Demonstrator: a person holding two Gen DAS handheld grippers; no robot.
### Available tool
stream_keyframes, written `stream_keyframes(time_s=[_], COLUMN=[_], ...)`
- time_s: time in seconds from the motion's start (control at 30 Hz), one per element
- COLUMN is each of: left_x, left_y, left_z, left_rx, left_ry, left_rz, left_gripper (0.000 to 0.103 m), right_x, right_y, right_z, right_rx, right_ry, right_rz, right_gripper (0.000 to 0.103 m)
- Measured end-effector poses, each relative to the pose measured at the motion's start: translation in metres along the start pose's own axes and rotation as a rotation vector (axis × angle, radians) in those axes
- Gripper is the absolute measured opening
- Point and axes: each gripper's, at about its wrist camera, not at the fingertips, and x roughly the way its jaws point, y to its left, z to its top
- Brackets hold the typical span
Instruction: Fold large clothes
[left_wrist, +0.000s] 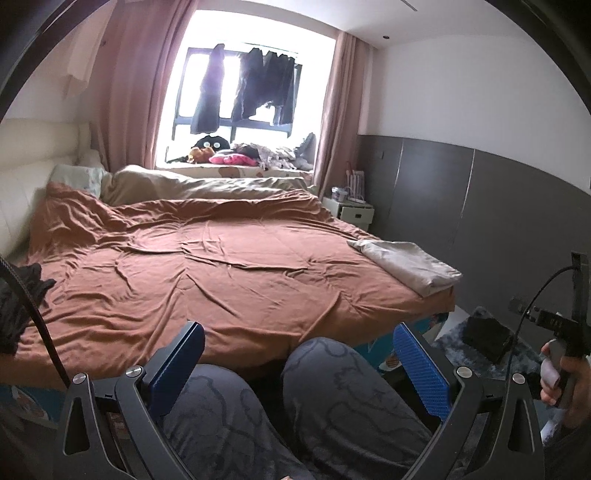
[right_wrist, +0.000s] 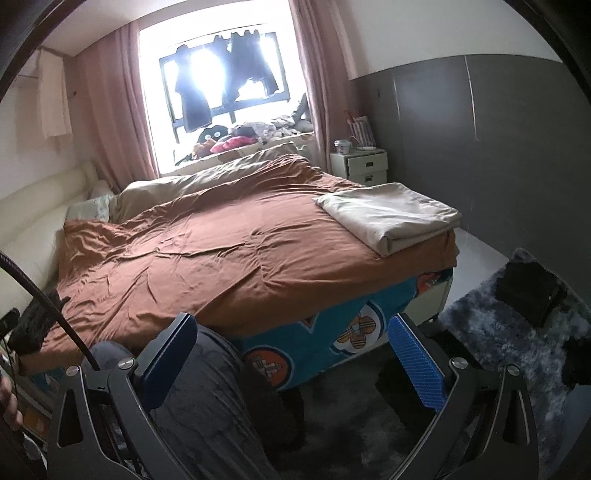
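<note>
A beige cloth (left_wrist: 406, 264) (right_wrist: 388, 218) lies folded on the near right corner of the bed's brown cover (left_wrist: 221, 258) (right_wrist: 221, 258). A crumpled black garment (left_wrist: 18, 295) (right_wrist: 37, 325) sits at the bed's near left edge. My left gripper (left_wrist: 299, 354) hangs open over the person's knees (left_wrist: 332, 398), short of the bed, holding nothing. In front of the bed's corner my right gripper (right_wrist: 291, 354) is open and empty too, with one leg (right_wrist: 207, 387) under it. In the left wrist view a hand (left_wrist: 561, 373) holds the right gripper's handle at the far right.
A white nightstand (right_wrist: 360, 166) (left_wrist: 354, 214) stands by the grey wall past the bed. A shaggy grey rug (right_wrist: 498, 343) with a black item (right_wrist: 528, 291) on it covers the floor to the right. Dark clothes hang in the window (left_wrist: 251, 92), with toys on the sill.
</note>
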Motion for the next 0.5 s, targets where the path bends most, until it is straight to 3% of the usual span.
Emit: stream_keyframes(time_s=[0.5], left_x=[-0.017], left_y=[-0.015], left_z=[-0.002], left_rx=[0.029], left_ry=[-0.034], left_rz=[-0.003], left_gripper=[0.103], right_x=[-0.008], right_y=[0.009], right_z=[-0.009], right_rx=[-0.026], right_ry=[-0.010], right_rz=[-0.009], right_gripper=[0.103])
